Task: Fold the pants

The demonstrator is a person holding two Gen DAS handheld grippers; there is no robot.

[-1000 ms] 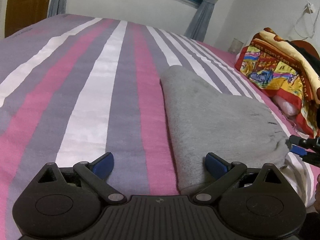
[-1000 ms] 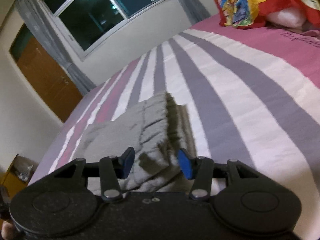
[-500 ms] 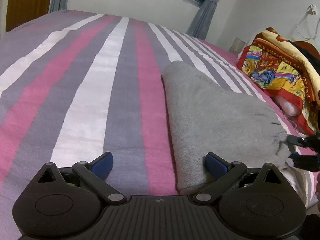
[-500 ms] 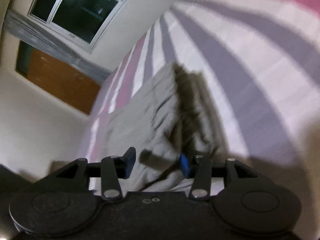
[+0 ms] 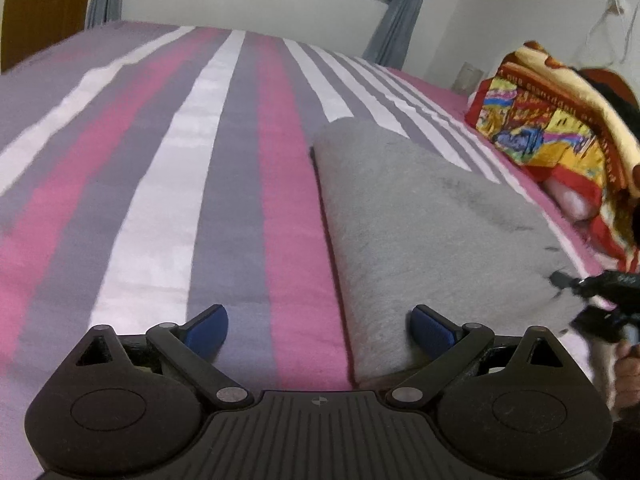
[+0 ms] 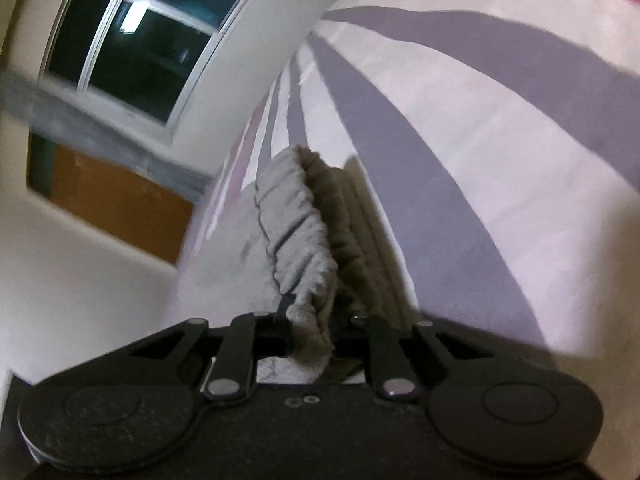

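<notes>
The grey fleece pants [image 5: 420, 224] lie folded lengthwise on the striped bed [image 5: 200, 184], running away from me. My left gripper [image 5: 318, 328] is open and empty, low over the bed, with its right finger over the near left edge of the pants. My right gripper [image 6: 314, 320] is shut on the ribbed waistband of the pants [image 6: 296, 232] and tilted sharply. It also shows in the left wrist view [image 5: 592, 296] at the right end of the pants.
A bright patterned blanket [image 5: 560, 128] is piled at the right of the bed, over a pink pillow [image 5: 572, 200]. A window [image 6: 132, 40], grey curtains [image 5: 396, 8] and a brown door [image 6: 116, 204] line the far walls.
My right gripper has closed on the waistband and tilted over, lifting that edge. My left gripper has stayed open and moved forward slightly.
</notes>
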